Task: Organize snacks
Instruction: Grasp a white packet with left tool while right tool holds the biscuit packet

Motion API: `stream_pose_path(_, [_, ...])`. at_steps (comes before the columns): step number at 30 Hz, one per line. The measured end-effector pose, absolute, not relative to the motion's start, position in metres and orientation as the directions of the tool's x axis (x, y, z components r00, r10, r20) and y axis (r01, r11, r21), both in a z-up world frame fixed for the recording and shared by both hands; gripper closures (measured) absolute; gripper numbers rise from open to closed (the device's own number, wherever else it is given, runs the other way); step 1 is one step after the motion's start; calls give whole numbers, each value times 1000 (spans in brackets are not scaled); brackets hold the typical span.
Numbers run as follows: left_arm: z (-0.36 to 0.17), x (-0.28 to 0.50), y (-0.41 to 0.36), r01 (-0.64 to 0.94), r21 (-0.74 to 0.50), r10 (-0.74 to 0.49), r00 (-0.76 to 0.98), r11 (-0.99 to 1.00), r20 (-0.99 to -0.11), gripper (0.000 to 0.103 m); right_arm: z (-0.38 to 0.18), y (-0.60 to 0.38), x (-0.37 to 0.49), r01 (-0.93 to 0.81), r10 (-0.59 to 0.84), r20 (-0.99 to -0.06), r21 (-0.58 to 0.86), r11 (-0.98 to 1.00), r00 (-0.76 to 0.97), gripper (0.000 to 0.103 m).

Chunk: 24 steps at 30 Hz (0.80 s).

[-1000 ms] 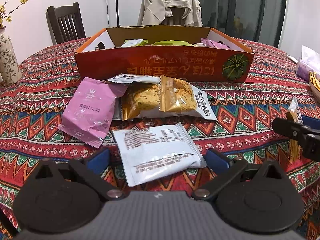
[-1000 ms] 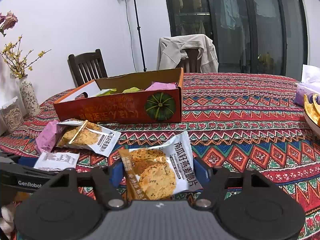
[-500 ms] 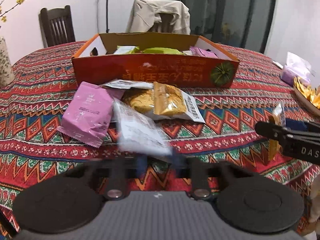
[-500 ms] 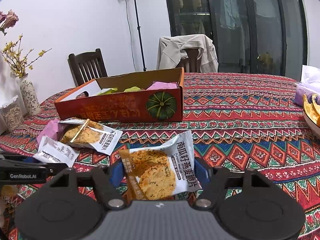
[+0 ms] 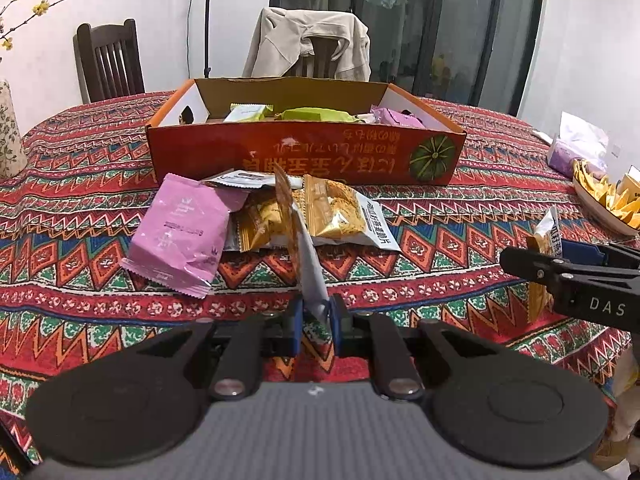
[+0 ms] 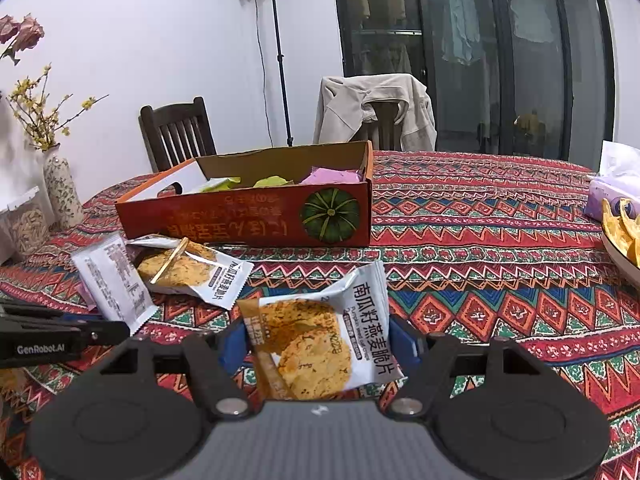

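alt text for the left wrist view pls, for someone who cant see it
The left tool is shut on a white snack packet, held edge-on above a patterned tablecloth. Beyond it lie a pink packet and gold biscuit packets before an open orange box of snacks; the right tool enters from the right.

My left gripper (image 5: pixel 316 322) and right gripper (image 6: pixel 318 344) are alike — black linkage arms, silver pivot screws, blue pads (image 5: pixel 295 326), ribbed grey body, round black discs.

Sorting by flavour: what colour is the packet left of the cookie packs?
Pink packet, clearest in the left wrist view.
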<state>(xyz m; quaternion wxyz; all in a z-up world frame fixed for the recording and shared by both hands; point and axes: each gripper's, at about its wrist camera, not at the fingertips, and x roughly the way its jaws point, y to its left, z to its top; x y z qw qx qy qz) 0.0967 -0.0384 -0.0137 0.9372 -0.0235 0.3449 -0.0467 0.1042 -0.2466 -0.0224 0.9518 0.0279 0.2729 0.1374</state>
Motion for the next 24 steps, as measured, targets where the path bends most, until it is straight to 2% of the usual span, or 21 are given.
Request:
stream_pose_path(4, [-11,94,-36,73,-81,-108,766,994,-634,84,-22,-246,104,-247,277,-510,127,961,814,32])
stream_pose_path(6, [-10,94,-35,69,-81,-105,770,994,-629,66,-22,-247,105,-247,277,-512,127,960,813,32])
stream_pose_path(8, [-9,94,-36,58,-69,-88,778,996,-622,58,-23,-246,105,-248,278,-512,127,960,813,32])
stream_pose_path(11, [-10,97,-36,56,-66,-85,775,996,-626,55,-24,-247,106,-246,277,-515,128,961,811,32])
stream_pose_path(14, [-14,102,-37,35,-54,-62,764,998,-642,41,-25,-247,108,-243,274,-518,129,961,810,32])
stream_pose_path(16, [-16,105,-35,21,-57,-53,761,998,-647,38,-26,-247,108,-242,274,-519,130,962,810,31])
stream_pose_path(17, [-17,106,-33,13,-63,-50,762,998,-646,38,-26,-247,108,-241,273,-520,130,962,810,31])
stream_pose_path(19, [-18,107,-28,-6,-82,-48,764,997,-644,48,-27,-248,109,-238,270,-522,130,963,809,31])
stream_pose_path(21, [-20,110,-22,-15,-109,-60,758,994,-650,70,-27,-248,109,-236,269,-525,129,963,808,31])
stream_pose_path(22, [-21,110,-20,-19,-122,-66,754,992,-654,75,-28,-248,109,-237,269,-526,129,963,807,31])
stream_pose_path(23, [-22,111,-17,-23,-133,-71,750,991,-658,85,-28,-248,109,-237,269,-526,129,963,807,31])
stream_pose_path(24, [-23,111,-16,-24,-138,-74,748,990,-659,89,-28,-248,109,-237,269,-527,128,963,807,31])
